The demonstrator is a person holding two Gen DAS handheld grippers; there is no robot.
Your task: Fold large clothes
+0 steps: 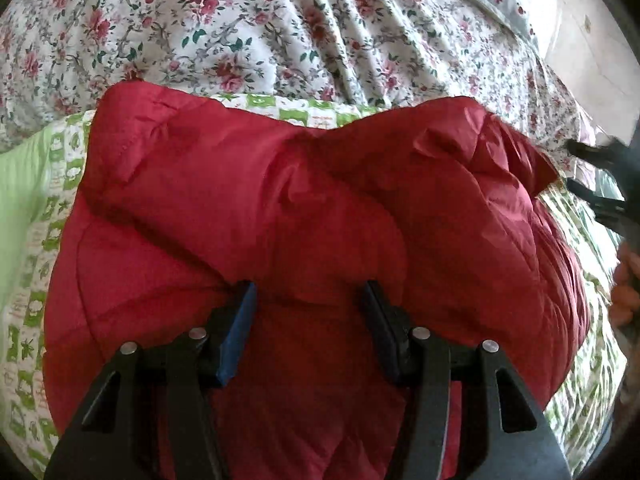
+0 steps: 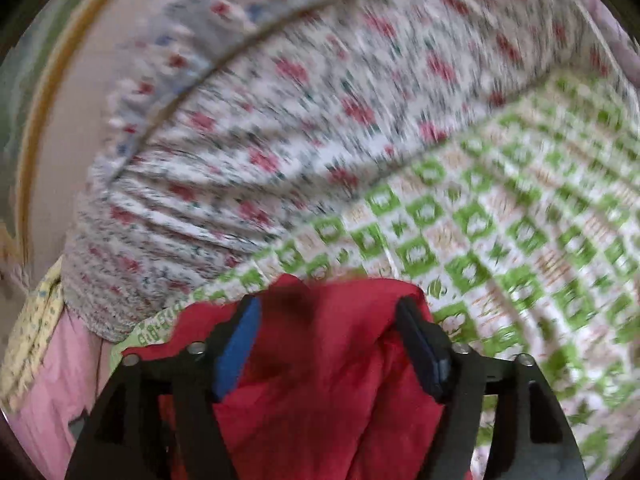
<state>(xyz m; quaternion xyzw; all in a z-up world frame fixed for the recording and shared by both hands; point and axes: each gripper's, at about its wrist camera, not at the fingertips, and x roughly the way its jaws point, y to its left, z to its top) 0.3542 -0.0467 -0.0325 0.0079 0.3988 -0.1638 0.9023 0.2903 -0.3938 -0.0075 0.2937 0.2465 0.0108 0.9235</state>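
Both your grippers sit wide open over the red padded jacket (image 1: 304, 216) on the green-patterned blanket (image 2: 500, 220): left gripper (image 1: 310, 304) above its bulk, right gripper (image 2: 326, 316) at its edge nearest the floral bedspread (image 1: 240, 20), fabric between spread fingers.

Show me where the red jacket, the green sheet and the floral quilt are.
red jacket (image 1: 304, 208): left wrist view, its puffy middle.
green sheet (image 2: 500, 220): right wrist view, a bare patterned part.
floral quilt (image 1: 240, 32): left wrist view, its flat top.
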